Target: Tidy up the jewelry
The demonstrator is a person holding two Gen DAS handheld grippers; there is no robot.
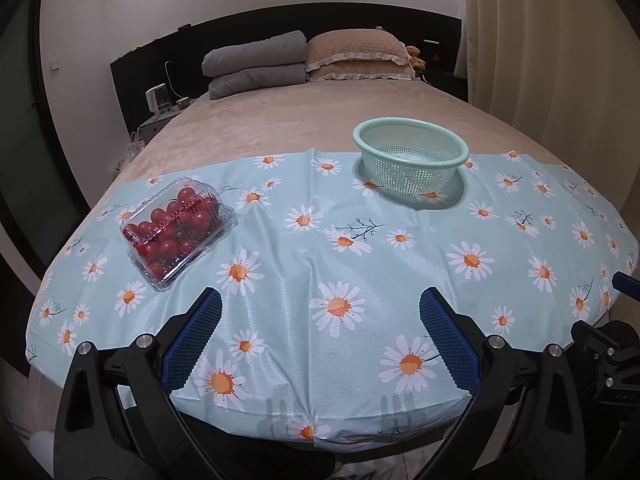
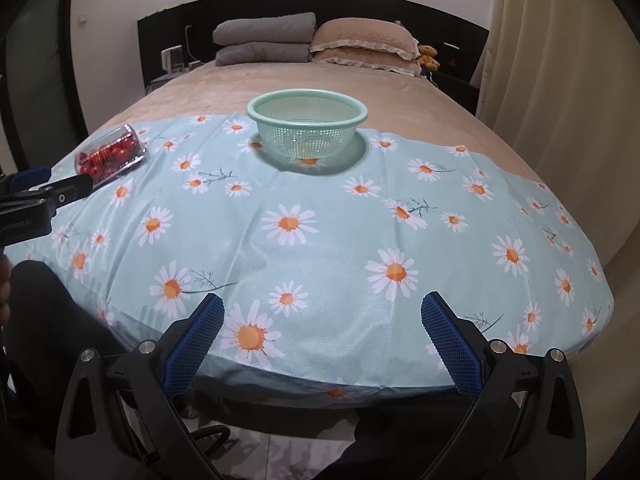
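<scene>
Both grippers — left gripper [image 1: 320, 316], right gripper [image 2: 322, 318] — hold jaws wide and empty; no jewelry shows, only a tomato box [image 1: 176, 228] ahead-left and a strainer [image 2: 307, 120] beyond — approach slowly.

1. A home bedroom: a wide bed [image 1: 320, 128] with a tan cover fills both views.
2. At the head of the bed lie folded grey quilts [image 1: 254, 64] beside frilled tan pillows [image 1: 358, 54], against a dark headboard [image 1: 248, 28].
3. A small plush bear [image 2: 429, 56] sits just right of the pillows.
4. A nightstand [image 1: 154, 122] with small items stands left of the bed; a cream curtain [image 1: 540, 40] hangs to the right.
</scene>
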